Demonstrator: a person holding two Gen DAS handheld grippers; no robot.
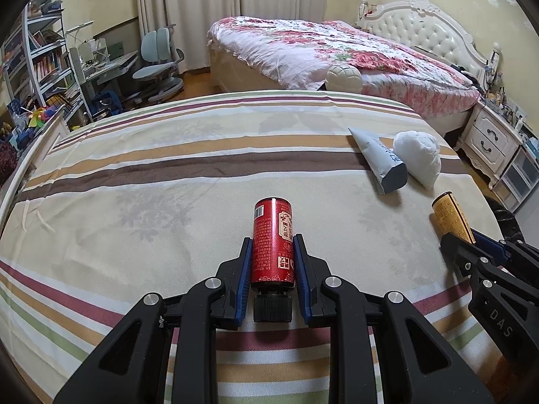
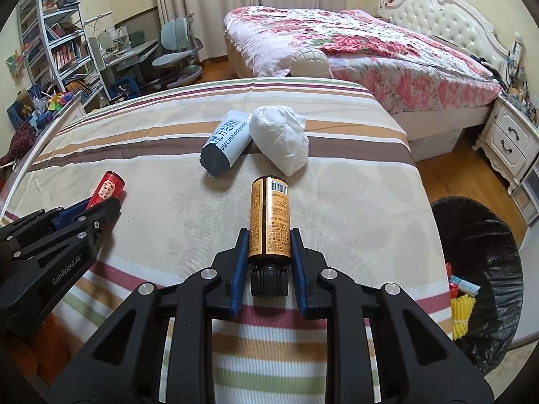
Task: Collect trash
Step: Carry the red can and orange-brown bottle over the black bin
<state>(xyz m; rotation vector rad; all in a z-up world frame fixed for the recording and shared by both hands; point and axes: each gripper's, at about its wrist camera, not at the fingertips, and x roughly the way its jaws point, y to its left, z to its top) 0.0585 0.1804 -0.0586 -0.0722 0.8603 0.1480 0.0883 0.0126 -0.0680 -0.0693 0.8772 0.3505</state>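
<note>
Grippers both held bottles over the striped bed point(image 1: 134, 175). We saw the left gripper point(image 1: 273, 240) clamped on a red bottle point(image 1: 273, 235), blue pads point(image 1: 247, 262) pressed against both its sides, black cap point(image 1: 272, 306) pointing back toward the camera, base pointing away. We saw the right gripper point(image 2: 268, 234) clamped the same way on an orange bottle point(image 2: 269, 219), pads point(image 2: 241, 262) tight on the label, black cap point(image 2: 268, 281) nearest the lens, barcode on the far end. In the left view the orange bottle point(image 1: 451, 217) and right gripper point(image 1: 460, 240) showed at the right edge; in the right view the red bottle point(image 2: 107, 190) and left gripper point(image 2: 101, 207) showed at the left. Further up the cover we noted a grey-white pouch point(image 2: 227, 141) lying on its side, with a white wad point(image 2: 281, 138) touching it on the right. We couldn't tell what the wad was made of. A bin point(image 2: 481, 232) with a black liner stood on the floor beside the bed's right edge, some colourful trash point(image 2: 463, 306) already inside. Behind were a floral bed point(image 2: 363, 47), a desk point(image 2: 131, 55), a chair point(image 2: 177, 43) and shelves point(image 2: 64, 43).
</note>
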